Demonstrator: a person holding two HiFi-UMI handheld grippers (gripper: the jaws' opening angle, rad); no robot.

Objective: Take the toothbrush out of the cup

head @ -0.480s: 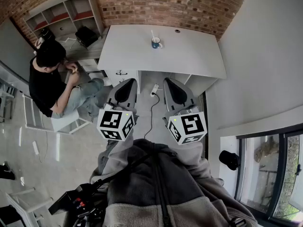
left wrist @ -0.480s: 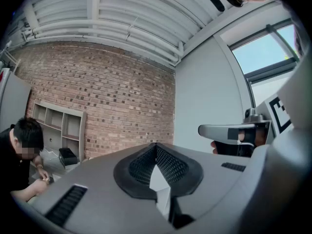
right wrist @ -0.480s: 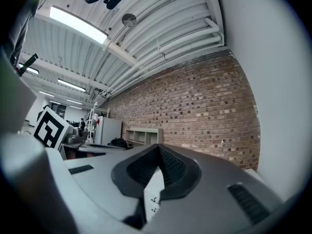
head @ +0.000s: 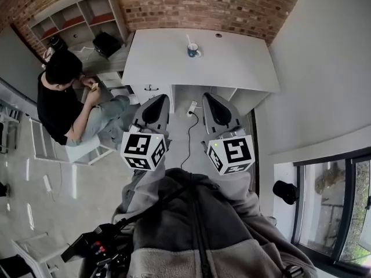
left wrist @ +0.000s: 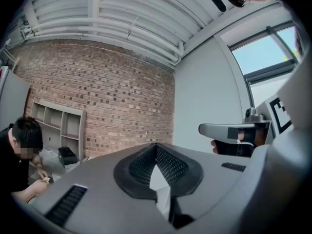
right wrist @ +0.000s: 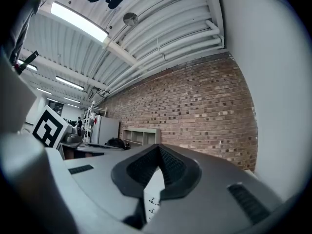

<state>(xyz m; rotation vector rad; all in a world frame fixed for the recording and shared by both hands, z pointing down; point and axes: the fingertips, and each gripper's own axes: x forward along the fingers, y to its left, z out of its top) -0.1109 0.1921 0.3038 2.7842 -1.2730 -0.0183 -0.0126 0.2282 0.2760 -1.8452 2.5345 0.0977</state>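
L claw (head: 158,104), R claw (head: 212,103) closed; toothbrush (head: 188,40) in cup (head: 193,51) on desk (head: 237,65).

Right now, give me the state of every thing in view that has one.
toothbrush: standing in the cup, leaning, not gripped.
cup: upright on the desk, apart from both tongs.
left tongs: shut, empty, held short of the desk.
right tongs: shut, empty, held short of the desk.
person: seated to the left of the desk.
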